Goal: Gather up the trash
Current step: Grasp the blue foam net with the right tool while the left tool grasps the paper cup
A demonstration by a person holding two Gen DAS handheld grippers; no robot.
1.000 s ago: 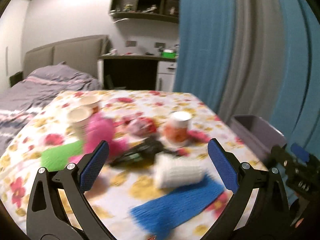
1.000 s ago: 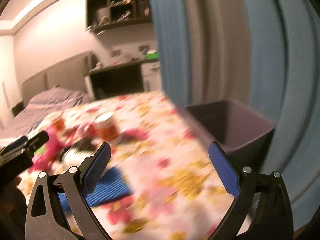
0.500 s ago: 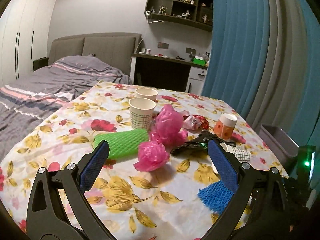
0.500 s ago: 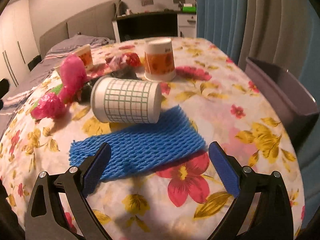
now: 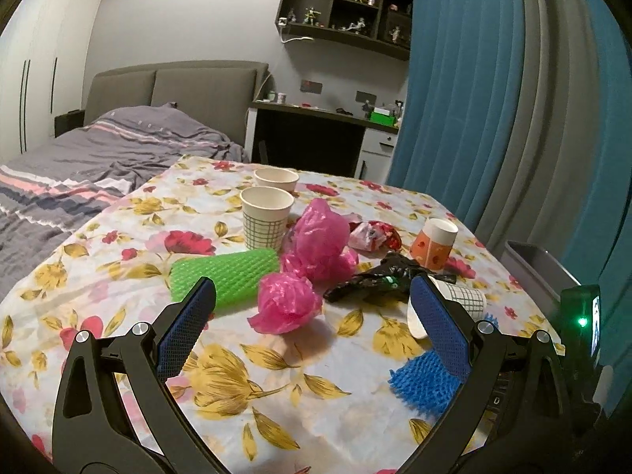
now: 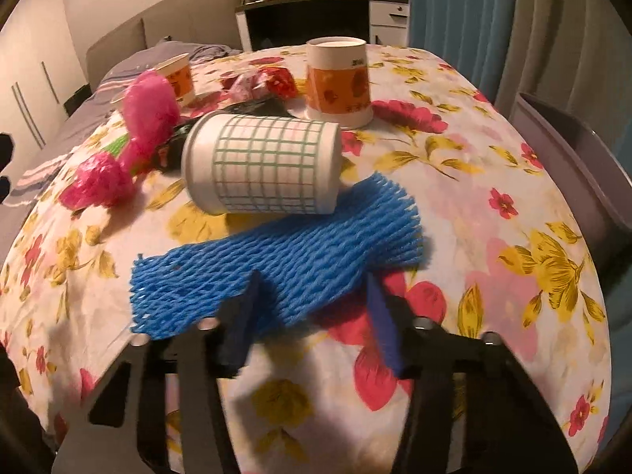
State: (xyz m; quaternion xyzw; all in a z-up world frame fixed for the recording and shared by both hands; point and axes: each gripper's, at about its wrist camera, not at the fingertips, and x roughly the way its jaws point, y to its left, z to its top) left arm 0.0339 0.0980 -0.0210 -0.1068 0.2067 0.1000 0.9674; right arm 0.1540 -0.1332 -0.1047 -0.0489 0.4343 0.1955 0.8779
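While my left gripper (image 5: 312,322) hangs wide and empty over the surface (image 5: 118,260), I see through its camera a pink bag wad (image 5: 286,304) just ahead. Through the right camera, my right gripper (image 6: 312,312) has just been closing, jaws narrowed around the near edge of the blue foam net (image 6: 284,264); contact I cannot confirm. I judge this the pick-up; next comes a firm pinch, then lifting toward the grey bin (image 6: 572,158).

Left gripper (image 5: 312,316) jaws wide apart over floral counter (image 5: 118,245); crumpled pink bag (image 5: 285,303) between them, untouched.
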